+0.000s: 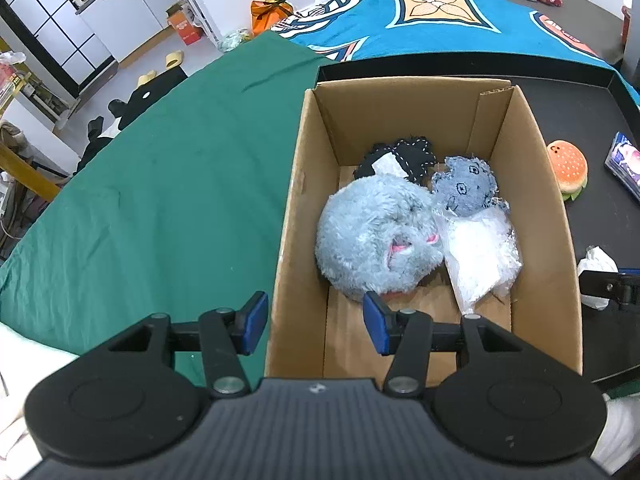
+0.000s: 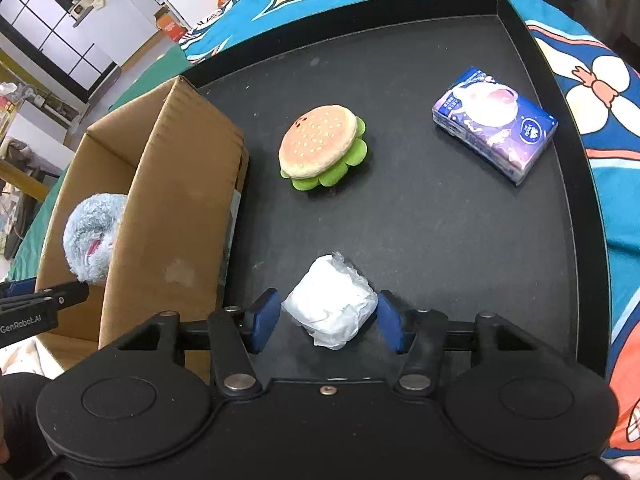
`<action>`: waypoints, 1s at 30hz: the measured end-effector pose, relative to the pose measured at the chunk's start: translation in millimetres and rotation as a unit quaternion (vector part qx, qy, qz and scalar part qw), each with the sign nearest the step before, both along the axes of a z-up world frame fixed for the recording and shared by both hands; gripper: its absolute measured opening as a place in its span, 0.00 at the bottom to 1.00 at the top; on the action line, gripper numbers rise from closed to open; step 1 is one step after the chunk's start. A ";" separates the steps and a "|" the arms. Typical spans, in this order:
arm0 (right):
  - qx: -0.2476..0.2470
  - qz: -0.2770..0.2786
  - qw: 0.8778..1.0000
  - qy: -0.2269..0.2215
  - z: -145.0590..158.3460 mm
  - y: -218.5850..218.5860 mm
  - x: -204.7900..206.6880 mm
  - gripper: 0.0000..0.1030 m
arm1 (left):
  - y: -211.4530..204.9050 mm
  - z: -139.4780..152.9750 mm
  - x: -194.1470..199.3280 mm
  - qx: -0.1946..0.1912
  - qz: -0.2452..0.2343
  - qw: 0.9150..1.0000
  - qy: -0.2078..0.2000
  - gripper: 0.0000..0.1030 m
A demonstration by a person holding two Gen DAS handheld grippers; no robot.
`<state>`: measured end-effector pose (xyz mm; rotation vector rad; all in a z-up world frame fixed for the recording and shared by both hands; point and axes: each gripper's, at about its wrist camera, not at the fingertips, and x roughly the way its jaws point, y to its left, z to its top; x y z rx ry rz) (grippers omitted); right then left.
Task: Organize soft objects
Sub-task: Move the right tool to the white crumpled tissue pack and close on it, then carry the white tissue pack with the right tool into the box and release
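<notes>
White wrapped bundle (image 2: 331, 307) lies slanted, long way running corner to corner, between my wide-open right claw (image 2: 327, 320); my left claw (image 1: 316, 326) gapes wide too.

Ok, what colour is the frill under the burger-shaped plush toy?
Bright green, under a tan bun; the burger-shaped plush toy shows best in the right wrist view.

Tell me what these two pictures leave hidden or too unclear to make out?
- Black stitched toy, left wrist view: mostly hidden behind the fluffy blue plush.
- Contents of the plastic bag, left wrist view: just a white blur.
- Tissue pack, left wrist view: cut off by the edge.
- Cardboard box interior, right wrist view: hidden by its wall.
- Print on the tissue pack, right wrist view: too small to read.
- White wrapped bundle between the right claw fingers: contact unclear.
</notes>
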<state>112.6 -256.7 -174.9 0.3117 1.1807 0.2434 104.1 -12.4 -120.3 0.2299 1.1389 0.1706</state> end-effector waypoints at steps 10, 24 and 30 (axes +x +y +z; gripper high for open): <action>-0.001 -0.001 1.000 -0.012 12.9 -2.7 -9.2 0.39 | -0.1 6.9 -8.4 -0.012 -0.003 1.000 -0.007 0.49; -0.003 -0.027 0.998 -0.058 54.6 -7.0 -19.9 0.39 | 9.3 9.9 -13.9 -0.040 -0.008 0.999 -0.012 0.49; 0.000 -0.024 0.996 -0.082 76.3 2.0 -18.5 0.39 | 17.9 15.1 -16.4 -0.049 -0.006 0.998 -0.024 0.49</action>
